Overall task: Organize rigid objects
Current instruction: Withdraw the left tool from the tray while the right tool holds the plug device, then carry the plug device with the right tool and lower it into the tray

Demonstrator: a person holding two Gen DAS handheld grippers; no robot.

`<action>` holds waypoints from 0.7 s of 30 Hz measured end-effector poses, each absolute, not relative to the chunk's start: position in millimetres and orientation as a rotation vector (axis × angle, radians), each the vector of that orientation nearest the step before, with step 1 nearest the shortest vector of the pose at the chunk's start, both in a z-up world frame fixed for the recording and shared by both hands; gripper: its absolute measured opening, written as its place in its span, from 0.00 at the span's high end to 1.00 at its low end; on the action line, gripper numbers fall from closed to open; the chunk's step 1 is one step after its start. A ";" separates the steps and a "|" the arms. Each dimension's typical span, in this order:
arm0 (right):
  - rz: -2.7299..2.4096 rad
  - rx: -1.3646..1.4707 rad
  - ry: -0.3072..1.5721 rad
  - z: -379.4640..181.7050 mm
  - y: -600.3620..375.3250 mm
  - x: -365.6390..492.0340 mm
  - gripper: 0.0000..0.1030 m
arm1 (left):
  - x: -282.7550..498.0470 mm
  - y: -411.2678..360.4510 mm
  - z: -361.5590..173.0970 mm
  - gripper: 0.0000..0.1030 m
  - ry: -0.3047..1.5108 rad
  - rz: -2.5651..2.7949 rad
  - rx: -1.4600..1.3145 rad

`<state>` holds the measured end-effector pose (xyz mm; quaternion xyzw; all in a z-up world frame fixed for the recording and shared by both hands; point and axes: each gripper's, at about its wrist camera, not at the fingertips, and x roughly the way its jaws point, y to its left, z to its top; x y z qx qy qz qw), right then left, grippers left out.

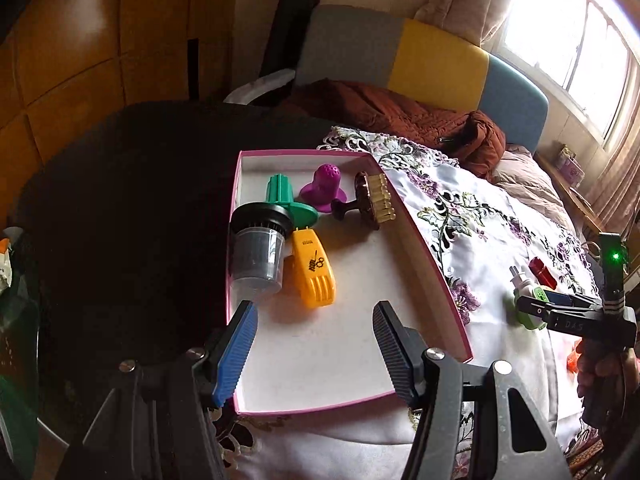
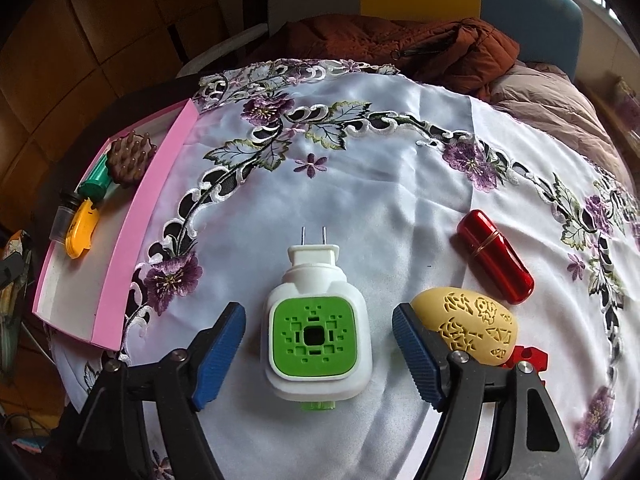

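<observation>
A pink-edged white box lies on the embroidered cloth and holds a black-capped clear jar, a yellow clip-like piece, a green piece, a purple piece and a brown bristle brush. My left gripper is open and empty over the box's near end. My right gripper is open, its fingers on either side of a white and green plug-in device on the cloth, apart from it. A red capsule case and a carved yellow egg shape lie to its right.
The box also shows at the left of the right wrist view. A rust-brown jacket and a multicoloured headboard are behind the cloth. A small red object sits behind the right finger. A window is at far right.
</observation>
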<state>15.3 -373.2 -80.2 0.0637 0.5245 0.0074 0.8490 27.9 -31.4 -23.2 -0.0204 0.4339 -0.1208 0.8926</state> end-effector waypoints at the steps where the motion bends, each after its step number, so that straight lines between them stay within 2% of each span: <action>1: 0.014 0.131 1.106 -79.2 -373.2 16.6 0.26 | 27.9 -30.0 -23.6 0.41 0.902 -0.250 -0.045; 6: 0.009 0.120 1.111 -76.7 -370.8 23.4 0.26 | 27.5 -24.8 -22.4 0.41 0.899 -0.248 -0.058; 9: -0.008 0.062 1.137 -81.4 -362.9 26.1 0.49 | 26.1 -24.8 -21.0 0.41 0.893 -0.249 -0.055; 21: -0.050 0.065 1.071 -70.6 -346.0 12.2 0.50 | 21.4 -11.1 -16.4 0.41 0.877 -0.205 -0.060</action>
